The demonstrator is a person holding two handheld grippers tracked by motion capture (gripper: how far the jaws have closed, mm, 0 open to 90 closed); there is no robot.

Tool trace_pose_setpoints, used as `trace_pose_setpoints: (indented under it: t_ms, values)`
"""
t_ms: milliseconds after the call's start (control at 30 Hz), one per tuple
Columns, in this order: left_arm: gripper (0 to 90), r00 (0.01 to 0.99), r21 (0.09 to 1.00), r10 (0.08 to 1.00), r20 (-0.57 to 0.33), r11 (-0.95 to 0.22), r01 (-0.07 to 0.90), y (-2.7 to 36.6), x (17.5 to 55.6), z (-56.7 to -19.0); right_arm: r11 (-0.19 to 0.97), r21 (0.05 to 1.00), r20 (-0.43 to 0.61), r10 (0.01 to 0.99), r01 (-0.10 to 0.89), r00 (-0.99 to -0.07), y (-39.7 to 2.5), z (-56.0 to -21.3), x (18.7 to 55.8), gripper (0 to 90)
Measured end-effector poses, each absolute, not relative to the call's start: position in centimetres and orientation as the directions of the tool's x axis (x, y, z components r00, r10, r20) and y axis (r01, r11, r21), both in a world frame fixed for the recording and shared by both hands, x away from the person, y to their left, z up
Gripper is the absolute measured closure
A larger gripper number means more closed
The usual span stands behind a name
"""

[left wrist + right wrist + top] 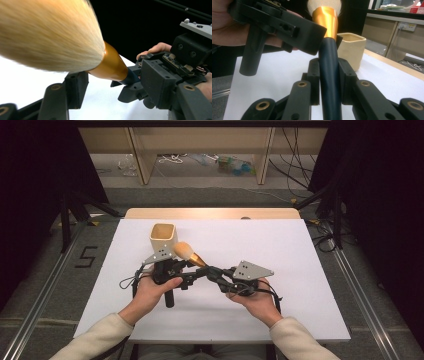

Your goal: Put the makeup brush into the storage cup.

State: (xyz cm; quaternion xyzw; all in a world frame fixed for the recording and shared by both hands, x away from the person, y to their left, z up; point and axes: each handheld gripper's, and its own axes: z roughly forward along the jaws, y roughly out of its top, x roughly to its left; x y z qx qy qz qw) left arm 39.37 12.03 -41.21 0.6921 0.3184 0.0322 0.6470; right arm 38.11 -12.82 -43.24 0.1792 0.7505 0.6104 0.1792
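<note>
You are pinching the brush [329, 75] by its dark handle in your right gripper [329, 82], bristles aimed toward the cream cup [164, 238] on the tabletop [300, 250], while your left gripper [125, 87], fingers spread, is flanking the golden ferrule.

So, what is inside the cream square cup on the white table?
The cream square cup looks empty near its rim in the high view. Its bottom is hidden by its own walls, so I cannot confirm.

Makeup brush [329, 72]: dark handle, gold ferrule, tan bristles; raised, tilted, near cream cup [164, 239].
</note>
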Motion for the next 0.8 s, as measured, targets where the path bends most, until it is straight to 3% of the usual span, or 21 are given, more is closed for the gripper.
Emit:
trace_pose_setpoints:
  t_ms: [800]
  values:
    - [64.0,0.803,0.926,0.474,-0.362,0.086,0.367,12.06,39.32,-41.15,0.261,0.965,-0.122,0.515,0.019,-0.848,-12.16,-43.58,37.70,75.2]
